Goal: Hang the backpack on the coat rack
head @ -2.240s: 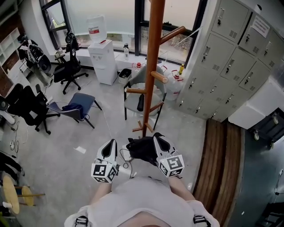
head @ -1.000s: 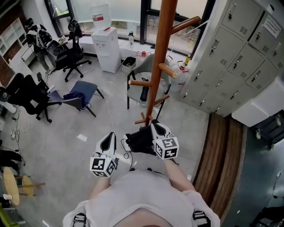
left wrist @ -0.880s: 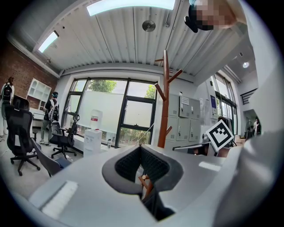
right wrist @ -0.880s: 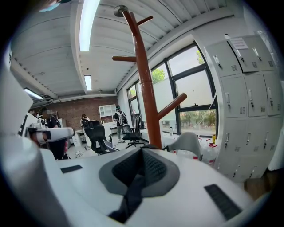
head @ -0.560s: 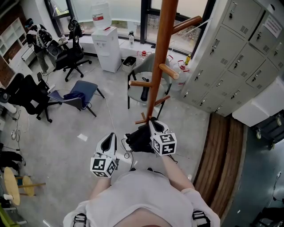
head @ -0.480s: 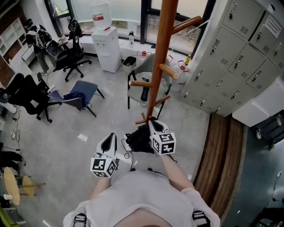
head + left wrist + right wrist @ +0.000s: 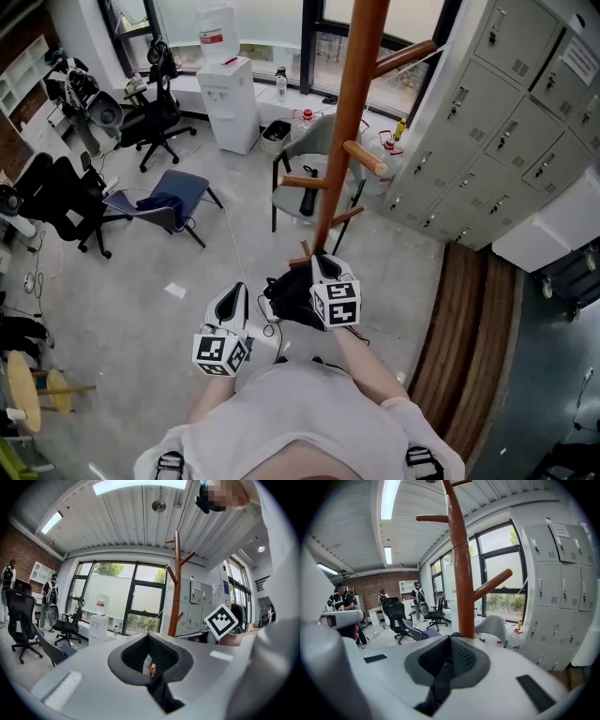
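The wooden coat rack [image 7: 349, 122] rises just ahead of me, with pegs on both sides; it fills the right gripper view [image 7: 461, 573]. A black backpack [image 7: 291, 298] hangs under my right gripper [image 7: 320, 262], close to the pole's foot. That gripper [image 7: 450, 639] is shut on the backpack's black strap [image 7: 438, 686], which drops from its pads. My left gripper [image 7: 234, 292] hovers to the backpack's left, apart from it. In its own view the left gripper [image 7: 148, 641] is shut; a dark strip below the pads cannot be identified.
A grey chair [image 7: 302, 187] stands behind the rack. Grey lockers [image 7: 497, 141] line the right, with a wooden floor strip [image 7: 459, 328] in front. A water dispenser [image 7: 228, 89], black office chairs [image 7: 141, 122] and a blue folding chair [image 7: 167, 211] stand to the left.
My right gripper has carried the backpack a little left and closer to the rack's pole. The left gripper has stayed where it was.
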`<state>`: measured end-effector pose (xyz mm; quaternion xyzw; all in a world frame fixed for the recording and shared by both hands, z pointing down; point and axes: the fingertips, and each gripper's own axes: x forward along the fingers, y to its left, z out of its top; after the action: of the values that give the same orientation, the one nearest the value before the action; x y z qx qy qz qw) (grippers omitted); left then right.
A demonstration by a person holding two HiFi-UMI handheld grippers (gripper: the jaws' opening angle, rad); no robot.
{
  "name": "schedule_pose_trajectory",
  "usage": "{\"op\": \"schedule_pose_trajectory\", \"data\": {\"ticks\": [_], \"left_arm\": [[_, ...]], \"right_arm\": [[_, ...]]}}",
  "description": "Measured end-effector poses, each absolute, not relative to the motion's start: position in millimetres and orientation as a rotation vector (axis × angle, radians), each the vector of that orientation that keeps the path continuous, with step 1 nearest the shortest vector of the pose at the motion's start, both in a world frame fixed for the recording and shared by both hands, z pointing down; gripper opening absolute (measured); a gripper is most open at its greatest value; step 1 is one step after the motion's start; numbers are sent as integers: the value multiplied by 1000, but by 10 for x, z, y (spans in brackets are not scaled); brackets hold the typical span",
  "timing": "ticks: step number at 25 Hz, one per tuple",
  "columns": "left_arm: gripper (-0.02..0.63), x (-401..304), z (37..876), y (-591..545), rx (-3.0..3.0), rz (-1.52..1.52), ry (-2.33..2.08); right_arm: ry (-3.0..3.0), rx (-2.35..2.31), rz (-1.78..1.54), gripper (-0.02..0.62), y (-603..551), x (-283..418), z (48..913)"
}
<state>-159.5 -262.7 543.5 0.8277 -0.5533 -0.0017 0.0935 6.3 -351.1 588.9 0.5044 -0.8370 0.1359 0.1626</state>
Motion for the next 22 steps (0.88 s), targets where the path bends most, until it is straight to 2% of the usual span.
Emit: {"op": "schedule_pose_trajectory", "data": {"ticks": [8, 9, 11, 13, 17, 22], "left_arm": [[11, -1572, 5436, -2664, 2460, -8, -1638], [11, -1580, 5428, -2663, 2462, -9, -1636], [11, -1606, 5420, -2651, 2462, -12, -1634], [11, -1613, 5422, -2638, 2462, -15, -1633], [11, -1608, 5423, -2631, 2459, -16, -1639], [11, -1645, 5419, -2608, 2459, -17, -1642]], "right_arm": [[-2336, 1358, 299, 16, -3493, -14, 5971], [-2337, 1328, 303, 47, -3475, -67, 5979], [-2340, 1273, 320, 177, -3434, -184, 5998], [-2342, 1247, 336, 229, -3404, -247, 6012], [-2325, 1225, 374, 266, -3368, -242, 6022], [-2309, 1213, 395, 268, -3285, -258, 6032]]}}
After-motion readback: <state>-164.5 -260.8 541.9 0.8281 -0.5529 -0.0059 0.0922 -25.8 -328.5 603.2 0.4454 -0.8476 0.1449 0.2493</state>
